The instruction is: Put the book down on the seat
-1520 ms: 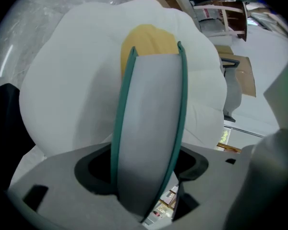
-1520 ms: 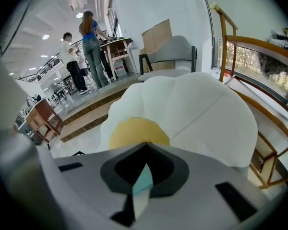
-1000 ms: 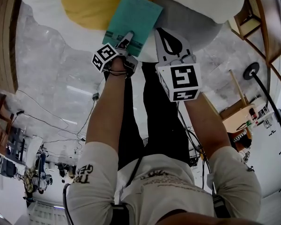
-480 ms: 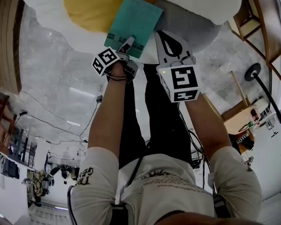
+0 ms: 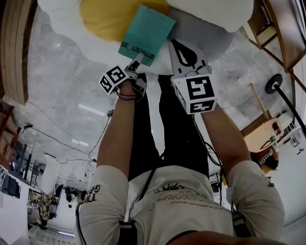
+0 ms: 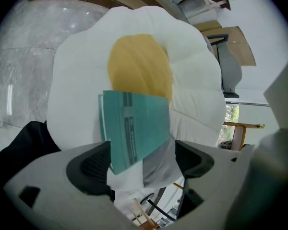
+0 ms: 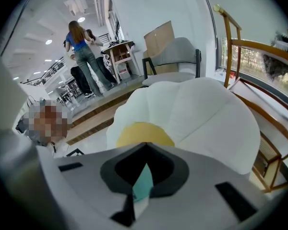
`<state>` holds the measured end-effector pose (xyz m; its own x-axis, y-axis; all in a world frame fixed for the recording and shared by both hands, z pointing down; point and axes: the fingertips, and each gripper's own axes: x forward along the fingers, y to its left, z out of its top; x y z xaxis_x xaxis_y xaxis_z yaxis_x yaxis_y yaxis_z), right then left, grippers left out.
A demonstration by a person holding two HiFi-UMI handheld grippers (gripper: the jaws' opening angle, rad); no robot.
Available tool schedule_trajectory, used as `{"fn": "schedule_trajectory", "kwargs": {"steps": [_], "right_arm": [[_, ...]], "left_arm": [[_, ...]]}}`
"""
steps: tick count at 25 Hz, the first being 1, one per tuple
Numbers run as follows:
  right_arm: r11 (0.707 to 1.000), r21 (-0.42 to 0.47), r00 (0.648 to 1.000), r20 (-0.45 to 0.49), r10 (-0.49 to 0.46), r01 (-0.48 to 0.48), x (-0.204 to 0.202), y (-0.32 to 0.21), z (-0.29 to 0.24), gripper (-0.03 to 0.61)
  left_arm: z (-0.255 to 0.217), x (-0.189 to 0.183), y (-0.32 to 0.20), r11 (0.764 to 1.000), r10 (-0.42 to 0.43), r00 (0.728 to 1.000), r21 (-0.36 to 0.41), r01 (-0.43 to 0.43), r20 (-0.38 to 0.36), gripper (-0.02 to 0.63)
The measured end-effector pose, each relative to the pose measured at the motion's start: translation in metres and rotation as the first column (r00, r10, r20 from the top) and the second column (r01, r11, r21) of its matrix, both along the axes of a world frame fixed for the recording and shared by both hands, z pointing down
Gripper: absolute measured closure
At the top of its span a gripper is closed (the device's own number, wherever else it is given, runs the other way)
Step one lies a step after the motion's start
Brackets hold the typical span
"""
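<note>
One book (image 5: pixel 146 29) corner lies between the just-opened jaws of the left hand-held gripper (image 6: pixel 144 159) — it could be snagged and dragged off the seat (image 5: pixel 104 9); the right hand-held gripper (image 5: pixel 178 45) is shut.

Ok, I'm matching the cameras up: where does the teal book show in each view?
Head view: book, top centre.
Left gripper view: book, centre, slightly low.
Right gripper view: only a teal sliver of the book, bottom centre.
Shared landmark: the seat's yellow middle.

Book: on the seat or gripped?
On the seat: book lies flat; left gripper jaws, just opened, stand wide round its near edge, not clamping it.
</note>
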<state>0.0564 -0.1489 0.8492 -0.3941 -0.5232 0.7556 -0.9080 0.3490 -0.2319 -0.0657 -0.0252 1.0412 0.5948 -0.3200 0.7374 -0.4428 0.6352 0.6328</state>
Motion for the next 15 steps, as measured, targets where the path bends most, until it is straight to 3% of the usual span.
{"fn": "schedule_trajectory", "kwargs": {"steps": [6,7,9,10,15], "right_arm": [[1.000,0.017,1.000,-0.004,-0.007,0.007,-0.003,-0.004,-0.017,0.551],[1.000,0.021,1.000,-0.004,-0.009,0.009,-0.006,-0.005,-0.020,0.551],[1.000,0.023,1.000,-0.002,-0.012,0.012,-0.010,-0.005,-0.024,0.551],[1.000,0.024,1.000,-0.002,-0.014,0.014,-0.011,-0.006,-0.025,0.552],[0.999,0.049,1.000,-0.008,-0.023,0.024,-0.007,-0.012,-0.038,0.551]], "left_arm": [[-0.011,-0.012,0.001,0.997,0.073,0.993,-0.030,-0.071,0.092,0.206],[-0.015,-0.019,0.001,0.996,0.091,0.987,-0.028,-0.088,0.131,0.251],[-0.022,-0.032,-0.001,0.991,0.132,0.965,-0.021,-0.131,0.225,0.501],[-0.025,-0.035,-0.003,0.989,0.147,0.956,-0.007,-0.150,0.252,0.571],[-0.060,-0.031,-0.032,0.973,0.115,0.954,0.163,-0.165,0.277,0.594]]}}
